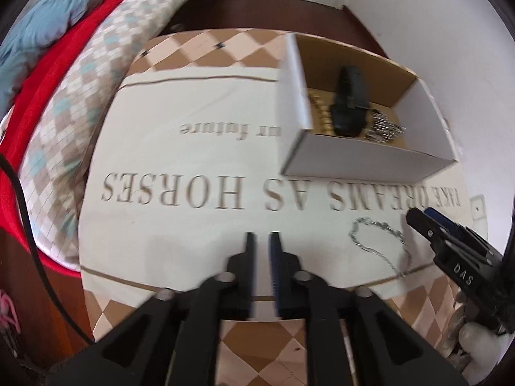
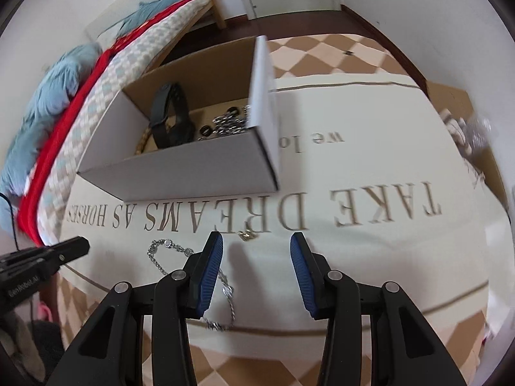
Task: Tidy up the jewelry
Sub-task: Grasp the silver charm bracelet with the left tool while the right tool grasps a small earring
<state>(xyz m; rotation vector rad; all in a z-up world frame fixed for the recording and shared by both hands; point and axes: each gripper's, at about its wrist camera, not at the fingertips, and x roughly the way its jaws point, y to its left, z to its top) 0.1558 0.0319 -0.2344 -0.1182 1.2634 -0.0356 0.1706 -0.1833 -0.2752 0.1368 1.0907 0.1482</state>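
The right gripper [image 2: 256, 254], jaws spread wide, is hovering over the silver chain [image 2: 193, 276] near the box [image 2: 199, 173]. The left gripper [image 1: 262, 247] is nearly closed, holding nothing. Next move: likely lowering and pinching the chain.

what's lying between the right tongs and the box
In the right wrist view, a small gold piece lies on the printed cloth between the open right tongs and the cardboard box; otherwise bare cloth and lettering.
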